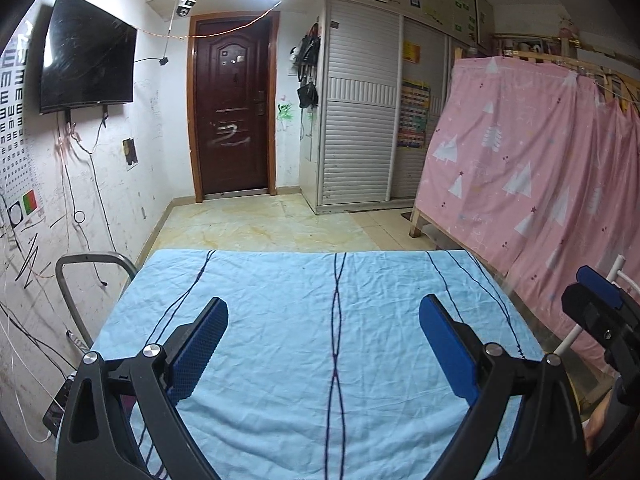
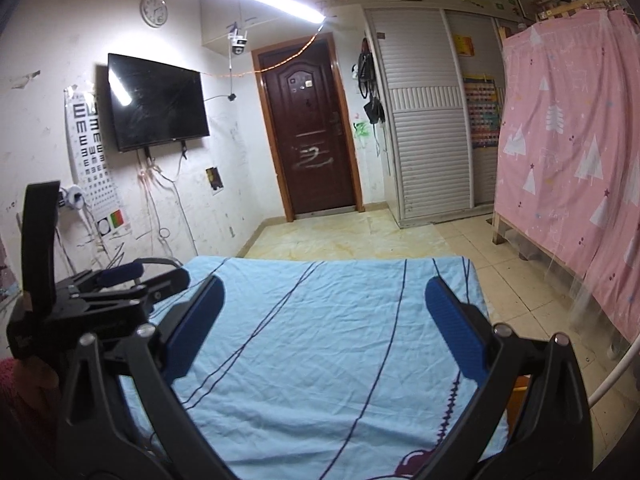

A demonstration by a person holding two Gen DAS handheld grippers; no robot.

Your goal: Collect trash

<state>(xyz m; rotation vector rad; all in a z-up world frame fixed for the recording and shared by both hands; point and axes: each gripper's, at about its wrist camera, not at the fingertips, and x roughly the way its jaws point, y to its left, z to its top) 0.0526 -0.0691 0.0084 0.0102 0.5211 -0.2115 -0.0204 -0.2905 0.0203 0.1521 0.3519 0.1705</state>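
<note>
A table under a wrinkled light blue cloth [image 1: 280, 340] with dark wavy lines fills the lower half of both views; no trash shows on it. My left gripper [image 1: 323, 312] hovers open over the cloth, its blue pads [image 1: 200, 344] wide apart with nothing between them. My right gripper [image 2: 324, 292] is also open above the same cloth [image 2: 320, 340], holding nothing. The right gripper's body [image 1: 600, 312] shows at the right edge of the left wrist view. The left gripper's body [image 2: 120, 288] sits at the left of the right wrist view.
A metal chair frame [image 1: 80, 268] stands left of the table by the scribbled wall. A pink curtain [image 1: 540, 168] over a wooden bed frame hangs on the right. Beyond the table lie tiled floor [image 1: 260, 224], a brown door [image 1: 232, 112] and white shutter wardrobes [image 1: 360, 120].
</note>
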